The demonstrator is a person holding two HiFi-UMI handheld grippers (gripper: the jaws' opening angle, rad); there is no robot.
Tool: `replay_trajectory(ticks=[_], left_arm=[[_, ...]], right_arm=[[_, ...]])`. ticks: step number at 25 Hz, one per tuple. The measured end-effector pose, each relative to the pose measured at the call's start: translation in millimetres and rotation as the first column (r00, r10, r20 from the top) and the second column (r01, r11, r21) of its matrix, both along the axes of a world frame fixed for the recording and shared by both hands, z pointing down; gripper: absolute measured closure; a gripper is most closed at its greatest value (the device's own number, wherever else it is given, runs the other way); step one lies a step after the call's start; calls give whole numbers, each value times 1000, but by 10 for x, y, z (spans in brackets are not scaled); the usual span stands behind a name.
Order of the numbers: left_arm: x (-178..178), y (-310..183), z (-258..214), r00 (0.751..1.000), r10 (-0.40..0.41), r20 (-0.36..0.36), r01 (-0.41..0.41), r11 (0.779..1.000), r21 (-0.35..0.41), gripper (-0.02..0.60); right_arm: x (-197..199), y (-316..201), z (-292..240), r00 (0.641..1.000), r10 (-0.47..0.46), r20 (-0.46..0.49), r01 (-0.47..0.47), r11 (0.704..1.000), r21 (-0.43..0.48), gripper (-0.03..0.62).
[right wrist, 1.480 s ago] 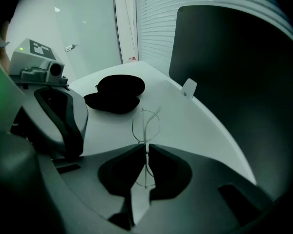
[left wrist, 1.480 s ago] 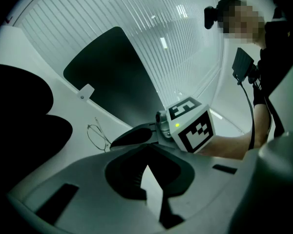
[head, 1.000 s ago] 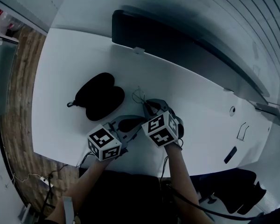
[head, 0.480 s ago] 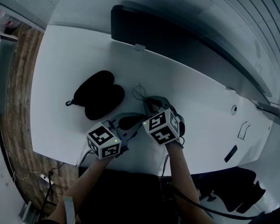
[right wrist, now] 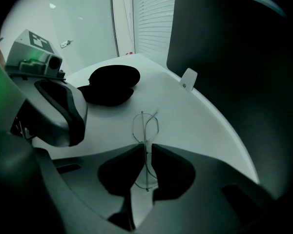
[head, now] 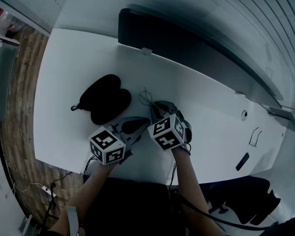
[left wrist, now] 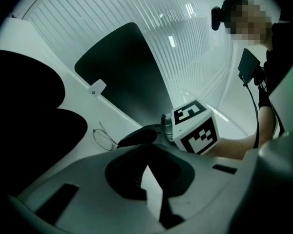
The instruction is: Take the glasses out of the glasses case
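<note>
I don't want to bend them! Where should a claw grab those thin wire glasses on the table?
Probably the middle bridge of the glasses, from above: a lens ring sticks out each side, so it balances. The right claw pinches there now.

**Left tool** [head: 143, 124] and **right tool** [head: 153, 107]: grey moulded shells with black jaw pads. Each carries a white cube [head: 107, 145] printed with black square markers. The forearms [head: 187, 181] are unsleeved. A thin black cable [left wrist: 259, 111] lies along the right one, at 3 o'clock in the left gripper view. Dark clothing [head: 132, 205] covers the torso at 6 o'clock in the head view. A black camera [left wrist: 217, 16] is worn on the head.
</note>
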State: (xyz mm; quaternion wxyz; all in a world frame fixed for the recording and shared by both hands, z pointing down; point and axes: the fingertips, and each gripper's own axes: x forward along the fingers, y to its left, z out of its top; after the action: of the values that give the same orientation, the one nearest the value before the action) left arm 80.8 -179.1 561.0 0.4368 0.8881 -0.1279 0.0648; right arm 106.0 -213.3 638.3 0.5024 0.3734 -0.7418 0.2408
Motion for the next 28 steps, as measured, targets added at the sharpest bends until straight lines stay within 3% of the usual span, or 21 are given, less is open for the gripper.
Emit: replay_trajectory(ticks=[17,24,28], left_arm=[[-161,35,33,1000,0,29,-1,999,33,575],[-231,100,67,999,6,49,-8,999,42,575],[-269,110,76,999,-10,52,8,999,43,575]], right_arm=[[-16,38,-188,993,89,75,-92,995,43,516],[-73,198,-244,978,163,133,-171,984,48,516],[-121,285,-281,943,246,224,-265,963,57,516]])
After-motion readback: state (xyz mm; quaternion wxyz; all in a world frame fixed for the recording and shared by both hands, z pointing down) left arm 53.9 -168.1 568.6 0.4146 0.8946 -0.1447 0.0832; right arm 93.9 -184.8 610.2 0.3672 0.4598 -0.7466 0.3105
